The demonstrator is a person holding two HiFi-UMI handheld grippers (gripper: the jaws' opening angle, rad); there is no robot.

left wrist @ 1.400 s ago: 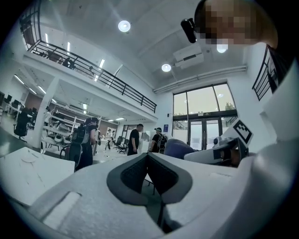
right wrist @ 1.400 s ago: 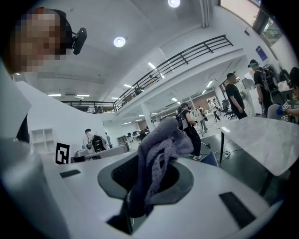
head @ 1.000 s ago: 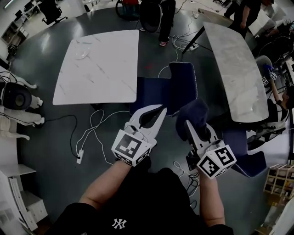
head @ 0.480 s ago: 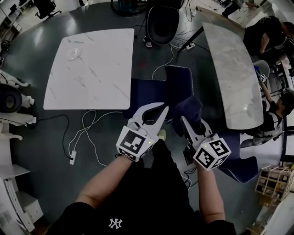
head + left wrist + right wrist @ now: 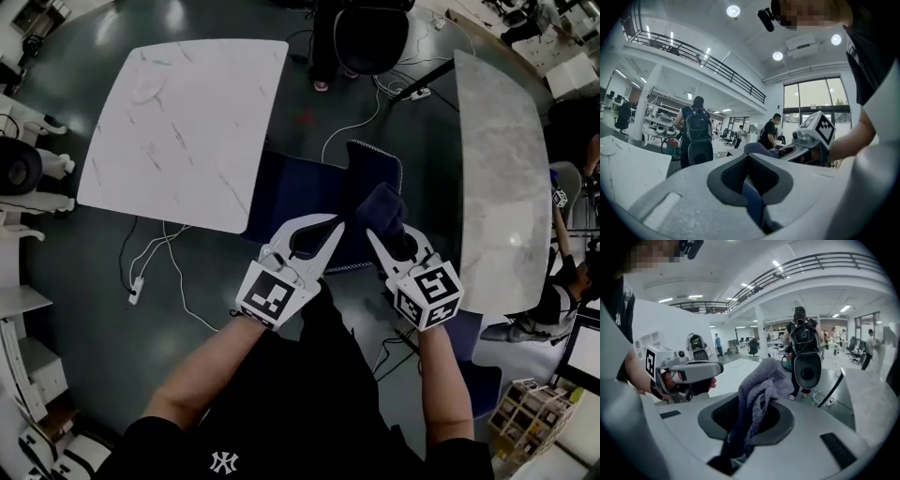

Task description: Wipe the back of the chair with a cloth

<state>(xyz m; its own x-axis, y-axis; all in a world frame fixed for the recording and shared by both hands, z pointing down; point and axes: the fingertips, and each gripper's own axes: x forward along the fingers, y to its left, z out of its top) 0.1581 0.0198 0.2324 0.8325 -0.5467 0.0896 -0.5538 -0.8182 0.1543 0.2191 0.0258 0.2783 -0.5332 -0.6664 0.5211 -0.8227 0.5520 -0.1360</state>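
Dark-blue cloth point(image 5: 384, 208) is pinched in the closed jaws of the right gripper point(image 5: 394, 234). Over the last second both grippers have advanced, and the cloth now overlaps the near edge of the chair back point(image 5: 373, 164). Contact cannot be confirmed, but wiping appears about to begin. The left gripper point(image 5: 335, 228) has its fingers pressed together, empty, over the seat point(image 5: 291, 187). A white table point(image 5: 169, 131) borders the seat and a grey table point(image 5: 497, 169) stands near on the right. Keep strokes between them.
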